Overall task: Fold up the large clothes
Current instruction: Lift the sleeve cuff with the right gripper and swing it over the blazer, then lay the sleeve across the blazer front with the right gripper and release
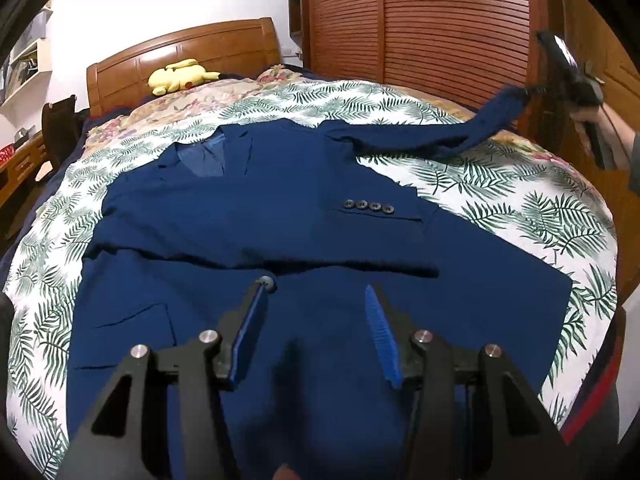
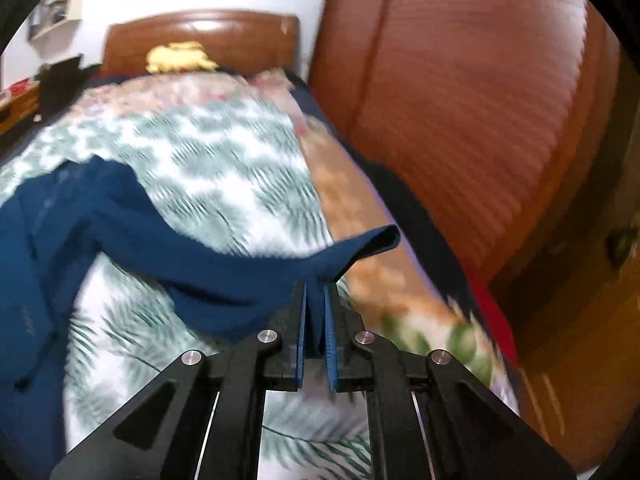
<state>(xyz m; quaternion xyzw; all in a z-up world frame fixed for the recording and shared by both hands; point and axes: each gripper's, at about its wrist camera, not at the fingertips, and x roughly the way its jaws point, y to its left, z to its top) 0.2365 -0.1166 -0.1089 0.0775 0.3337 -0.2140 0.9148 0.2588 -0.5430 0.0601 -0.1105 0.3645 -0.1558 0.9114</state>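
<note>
Across the middle of the bed, on its leaf-print cover, lies a dark blue jacket, front up, collar toward the wooden headboard. Near the left edge of the jacket's lower part sits a pocket; one sleeve lies folded across the chest, its four cuff buttons showing. Over the jacket's near hem hovers the left gripper, jaws apart with nothing between them. Toward the bed's right edge, the other sleeve stretches up off the cover, its cuff pinched between the closed pads of the right gripper.
</note>
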